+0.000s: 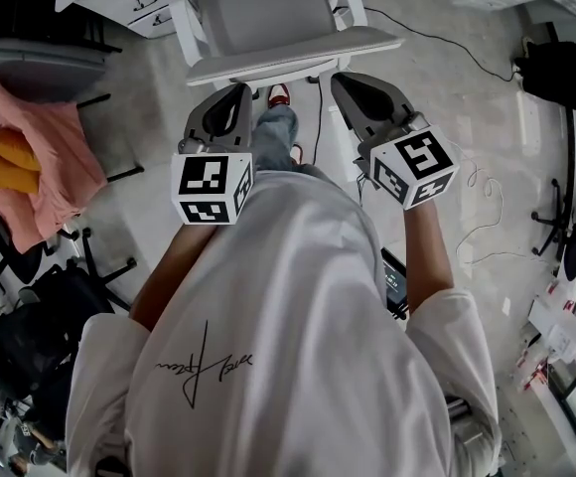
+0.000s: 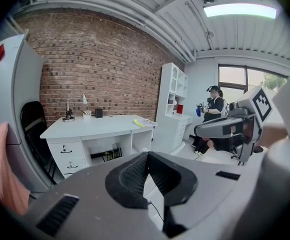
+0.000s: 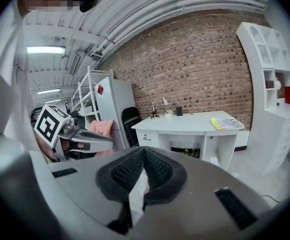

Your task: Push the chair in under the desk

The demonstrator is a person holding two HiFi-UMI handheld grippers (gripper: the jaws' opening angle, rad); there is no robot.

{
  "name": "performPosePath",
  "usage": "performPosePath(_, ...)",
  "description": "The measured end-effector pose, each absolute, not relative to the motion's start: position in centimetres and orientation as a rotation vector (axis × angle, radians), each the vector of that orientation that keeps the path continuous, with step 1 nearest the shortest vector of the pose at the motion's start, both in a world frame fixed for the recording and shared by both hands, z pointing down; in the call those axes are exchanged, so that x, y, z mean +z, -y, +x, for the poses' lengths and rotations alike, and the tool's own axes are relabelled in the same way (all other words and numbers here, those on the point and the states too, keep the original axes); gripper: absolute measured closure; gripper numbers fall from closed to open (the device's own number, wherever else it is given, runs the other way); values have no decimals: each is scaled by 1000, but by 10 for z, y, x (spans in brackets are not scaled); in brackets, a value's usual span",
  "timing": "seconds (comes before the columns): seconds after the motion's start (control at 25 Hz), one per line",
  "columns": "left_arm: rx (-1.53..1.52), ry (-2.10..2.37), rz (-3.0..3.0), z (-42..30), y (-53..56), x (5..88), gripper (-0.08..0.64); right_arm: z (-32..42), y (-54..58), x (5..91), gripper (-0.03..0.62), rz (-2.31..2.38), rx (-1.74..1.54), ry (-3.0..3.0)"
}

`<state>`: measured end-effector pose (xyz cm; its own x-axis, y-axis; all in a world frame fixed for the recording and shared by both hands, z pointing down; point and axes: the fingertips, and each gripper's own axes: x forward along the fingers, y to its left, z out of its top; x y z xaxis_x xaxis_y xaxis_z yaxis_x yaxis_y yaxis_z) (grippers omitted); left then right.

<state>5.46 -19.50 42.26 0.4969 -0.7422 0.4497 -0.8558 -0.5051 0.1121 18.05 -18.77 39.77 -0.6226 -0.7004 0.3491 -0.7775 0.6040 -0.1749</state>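
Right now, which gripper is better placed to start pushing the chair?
The right gripper, marginally: its shut tips look closest to the chair back; the left gripper, also shut, sits slightly short.

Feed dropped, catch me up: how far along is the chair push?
Done: nothing; the desk shows an empty kneehole. In hand: left gripper and right gripper, both shut, poised at the chair backrest; contact unclear. Left: the whole push.

A chair (image 1: 266,16) is being seen in pale grey and white, a desk (image 2: 97,128) in white, a brick wall (image 2: 95,59) in red-brown, a cloth (image 1: 45,152) in pink and a shirt (image 1: 298,316) in white.
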Motion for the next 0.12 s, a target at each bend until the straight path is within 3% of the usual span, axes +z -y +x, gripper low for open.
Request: performPosePath(0.12, 503, 1336, 2425, 55, 196, 422, 554, 180, 189, 397, 566, 1206, 451, 2584)
